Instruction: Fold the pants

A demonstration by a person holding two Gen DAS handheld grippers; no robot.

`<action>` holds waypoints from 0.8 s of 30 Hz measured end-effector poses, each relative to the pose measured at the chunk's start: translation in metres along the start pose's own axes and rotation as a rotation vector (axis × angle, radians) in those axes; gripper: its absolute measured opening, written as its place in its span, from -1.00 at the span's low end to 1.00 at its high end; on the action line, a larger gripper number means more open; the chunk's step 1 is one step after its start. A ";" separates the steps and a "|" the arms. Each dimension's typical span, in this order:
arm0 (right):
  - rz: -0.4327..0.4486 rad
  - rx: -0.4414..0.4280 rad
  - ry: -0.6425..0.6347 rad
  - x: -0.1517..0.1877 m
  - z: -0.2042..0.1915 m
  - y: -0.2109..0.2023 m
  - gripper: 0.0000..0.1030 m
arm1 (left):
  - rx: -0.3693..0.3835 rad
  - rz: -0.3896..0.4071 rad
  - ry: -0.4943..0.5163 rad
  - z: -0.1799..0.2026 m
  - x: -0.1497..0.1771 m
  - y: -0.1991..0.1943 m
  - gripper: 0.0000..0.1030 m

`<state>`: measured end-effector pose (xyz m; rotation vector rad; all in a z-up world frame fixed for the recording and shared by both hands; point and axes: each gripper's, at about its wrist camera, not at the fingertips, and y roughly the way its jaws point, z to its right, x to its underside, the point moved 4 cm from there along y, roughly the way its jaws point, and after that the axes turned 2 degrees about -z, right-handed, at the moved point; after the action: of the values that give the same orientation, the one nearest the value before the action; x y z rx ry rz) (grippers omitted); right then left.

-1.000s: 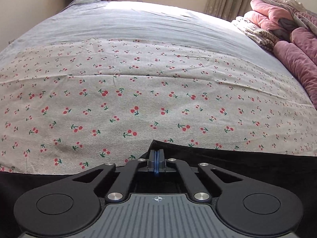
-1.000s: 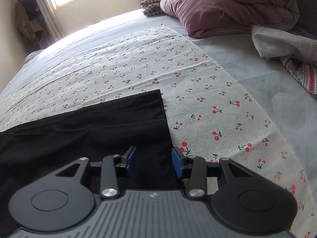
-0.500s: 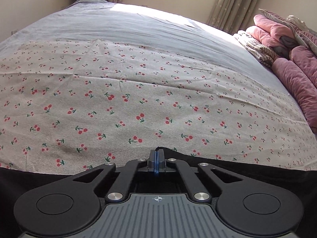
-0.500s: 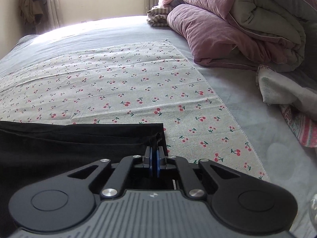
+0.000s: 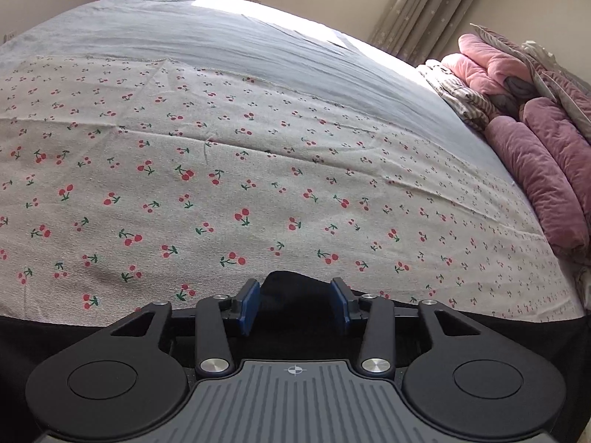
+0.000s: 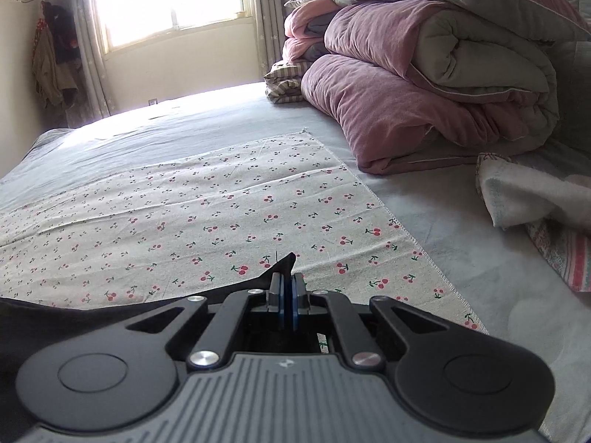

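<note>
I have the black pants point(image 6: 122, 304) lying flat on the cherry-print cloth point(image 6: 221, 199) that is spread over the bed point(image 6: 443, 221), which gives me a smooth surface to fold on; the rolled quilts point(image 6: 424, 85) are stacked well away at the head end. With the right gripper point(image 6: 287, 297) I am pinching a corner of the pants: its jaws are fully closed, and a black tip of fabric sticks up just past them, lifted a little off the cloth, so I judge this corner is held ready to be carried over for a fold. The left gripper point(image 5: 296, 304) sits at the near edge of the pants in its own view, and its jaws have just been opening; they now stand partly apart. A small hump of black fabric rises between the blue pads point(image 5: 249, 304), but I see a gap on either side, so I judge the pads are not pressing on it and this hand has let go. The rest of the pants runs under both grippers, mostly hidden from me.
</note>
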<state>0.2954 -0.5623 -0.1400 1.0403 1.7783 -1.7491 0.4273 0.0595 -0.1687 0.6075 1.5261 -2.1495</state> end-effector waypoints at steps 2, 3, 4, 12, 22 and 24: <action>-0.041 0.012 0.010 0.006 0.002 0.015 -1.00 | -0.067 0.019 0.079 0.008 0.000 -0.001 0.44; -0.079 0.024 0.009 0.012 0.002 0.025 -1.00 | -0.086 0.020 0.093 0.008 -0.001 0.001 0.44; -0.111 0.039 -0.003 0.019 0.001 0.033 -1.00 | -0.100 0.015 0.096 0.008 -0.002 0.004 0.44; -0.016 0.047 -0.023 0.010 -0.007 0.025 -1.00 | -0.124 -0.034 0.082 0.005 0.005 0.024 -0.42; -0.083 0.201 0.002 0.028 -0.004 0.025 -0.94 | -0.079 0.084 -0.102 -0.009 0.004 -0.005 -0.78; -0.028 0.158 0.062 0.022 -0.005 -0.006 -0.66 | -0.079 0.084 -0.144 -0.012 0.007 -0.013 -0.78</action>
<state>0.2785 -0.5525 -0.1521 1.1492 1.7214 -1.9202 0.4150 0.0741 -0.1666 0.4709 1.4740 -2.0148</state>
